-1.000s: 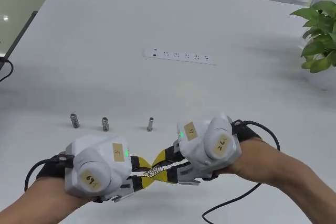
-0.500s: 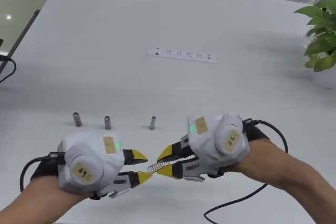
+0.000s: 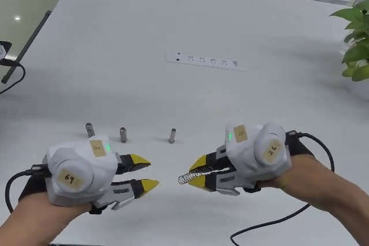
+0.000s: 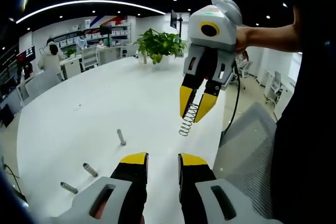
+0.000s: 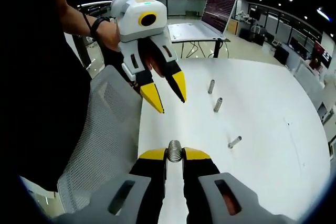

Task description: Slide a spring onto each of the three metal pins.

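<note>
The small silver coil spring (image 3: 187, 177) hangs level above the white desk (image 3: 230, 102). Its long axis points left toward the left tool (image 3: 150, 173), whose yellow-tipped jaws stand apart. The right tool (image 3: 198, 174) is clamped on the spring's other end. A short bare metal pin (image 3: 172, 136) stands upright beyond.

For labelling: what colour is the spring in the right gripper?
A silvery metal coil spring, clearest in the right gripper view.
</note>
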`<state>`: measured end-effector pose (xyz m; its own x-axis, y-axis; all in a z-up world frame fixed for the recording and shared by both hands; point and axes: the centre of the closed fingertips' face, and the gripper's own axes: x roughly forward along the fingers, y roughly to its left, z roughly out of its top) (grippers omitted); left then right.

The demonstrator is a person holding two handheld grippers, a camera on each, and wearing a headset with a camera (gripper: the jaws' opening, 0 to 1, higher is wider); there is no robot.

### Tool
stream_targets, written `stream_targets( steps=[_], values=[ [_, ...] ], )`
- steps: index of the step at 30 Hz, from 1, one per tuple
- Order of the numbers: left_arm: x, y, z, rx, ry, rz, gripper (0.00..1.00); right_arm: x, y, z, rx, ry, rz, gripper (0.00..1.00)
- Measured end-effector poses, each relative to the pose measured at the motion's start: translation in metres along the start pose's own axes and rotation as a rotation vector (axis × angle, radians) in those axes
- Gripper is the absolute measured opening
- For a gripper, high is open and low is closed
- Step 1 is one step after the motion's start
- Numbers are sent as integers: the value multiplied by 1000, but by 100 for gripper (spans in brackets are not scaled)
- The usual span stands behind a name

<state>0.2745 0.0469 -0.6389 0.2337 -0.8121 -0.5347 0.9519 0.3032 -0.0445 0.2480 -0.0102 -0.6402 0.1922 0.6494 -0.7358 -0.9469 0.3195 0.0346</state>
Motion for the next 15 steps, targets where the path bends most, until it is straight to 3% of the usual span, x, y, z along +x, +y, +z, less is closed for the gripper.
stream_targets(
  steps=[15],
  values=[
    [-26, 37, -12, -115, -32, 141, 23, -4, -32, -22, 62, 59, -79, 9]
  ],
)
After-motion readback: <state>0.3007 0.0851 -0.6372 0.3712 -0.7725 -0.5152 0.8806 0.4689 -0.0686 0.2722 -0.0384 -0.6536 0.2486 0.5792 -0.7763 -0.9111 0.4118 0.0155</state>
